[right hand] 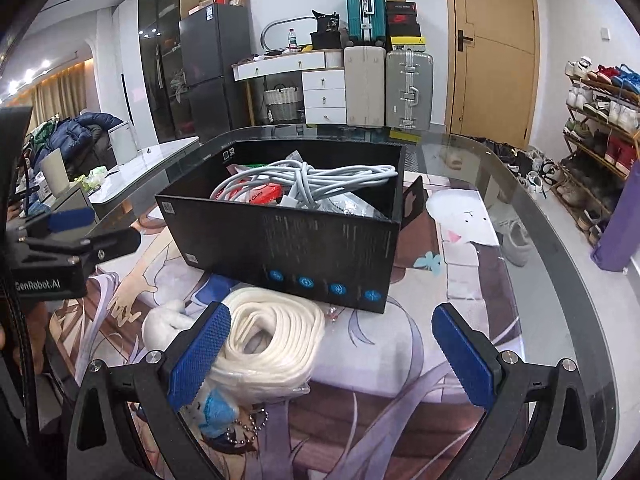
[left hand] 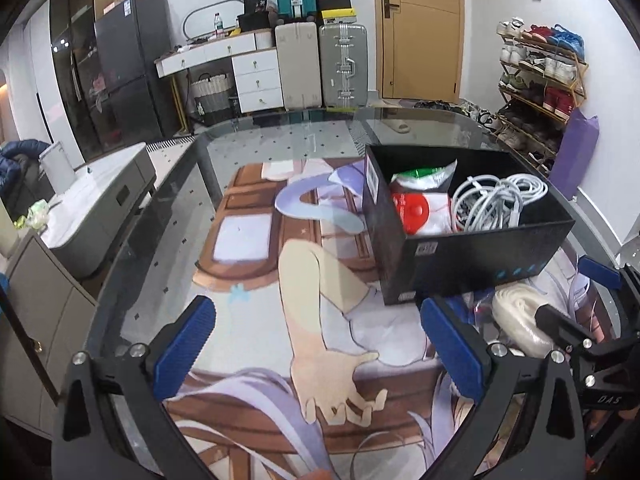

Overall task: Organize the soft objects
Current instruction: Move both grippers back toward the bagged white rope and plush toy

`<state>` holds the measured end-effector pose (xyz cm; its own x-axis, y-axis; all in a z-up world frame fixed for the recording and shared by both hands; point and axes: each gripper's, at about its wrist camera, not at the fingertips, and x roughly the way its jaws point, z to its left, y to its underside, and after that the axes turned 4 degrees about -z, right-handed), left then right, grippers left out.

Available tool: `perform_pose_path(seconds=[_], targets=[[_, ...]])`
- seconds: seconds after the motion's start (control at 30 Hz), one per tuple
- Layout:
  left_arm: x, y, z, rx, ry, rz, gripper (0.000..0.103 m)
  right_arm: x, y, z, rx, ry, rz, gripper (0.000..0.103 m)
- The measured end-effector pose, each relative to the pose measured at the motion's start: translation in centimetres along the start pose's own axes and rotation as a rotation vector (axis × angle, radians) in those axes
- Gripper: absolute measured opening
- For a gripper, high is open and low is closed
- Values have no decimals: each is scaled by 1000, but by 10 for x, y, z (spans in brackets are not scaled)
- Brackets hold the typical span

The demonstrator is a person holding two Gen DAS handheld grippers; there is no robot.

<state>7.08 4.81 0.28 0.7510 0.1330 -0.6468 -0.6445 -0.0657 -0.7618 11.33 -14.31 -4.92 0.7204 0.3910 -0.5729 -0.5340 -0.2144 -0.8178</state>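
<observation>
Hovering low over the desk [left hand: 168, 216], I had both tongs spread wide and gripping nothing. My left tongs [left hand: 316, 352] hung above the printed mat [left hand: 256, 200], blue pads far apart, only the mat artwork between them. My right tongs [right hand: 332, 356] were just as released, with the left pad sitting against the coil of cream rope [right hand: 276, 336], which lay on the mat touching the near wall of the black box [right hand: 288, 236]. That rope also showed at the right edge of the left wrist view [left hand: 516, 320], right by the box's front corner.

A white plush piece [right hand: 164, 320] lay just left of the rope, touching it. A small blue plush charm [right hand: 216, 408] with a bead chain [right hand: 244, 432] sat at the near edge under my right tongs' left finger, partly hidden.

The box stood open on the mat and already held a tangle of white cables [left hand: 496, 200], a red round item [left hand: 412, 210] on something white, and a green-white plastic bag [left hand: 424, 176]. From the right wrist view the cables [right hand: 304, 184] were piled over a red packet [right hand: 264, 196].

Suitcases [left hand: 324, 64] stood behind the desk, and a shoe rack [left hand: 540, 80] stood off to the right.
</observation>
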Motion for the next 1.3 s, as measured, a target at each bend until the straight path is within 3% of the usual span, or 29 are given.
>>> perform_pose_path(seconds=[0.43,0.67,0.8,1.1,1.3], targets=[[-2,13,-2,-54,115,31,103,-19,1,-8,41,-30,3,102],[-4,16,-4,-52,118,35,103,-7,-7,12,14,-71,45,102],[-6,17,-1,-59,116,38,103,10,-7,20,-1,-70,113,102],[-10,16,-3,-43,126,39,103,19,-2,-5,71,-41,208,102],[-12,15,-11,-32,144,49,103,21,0,-16,66,-42,210,102]])
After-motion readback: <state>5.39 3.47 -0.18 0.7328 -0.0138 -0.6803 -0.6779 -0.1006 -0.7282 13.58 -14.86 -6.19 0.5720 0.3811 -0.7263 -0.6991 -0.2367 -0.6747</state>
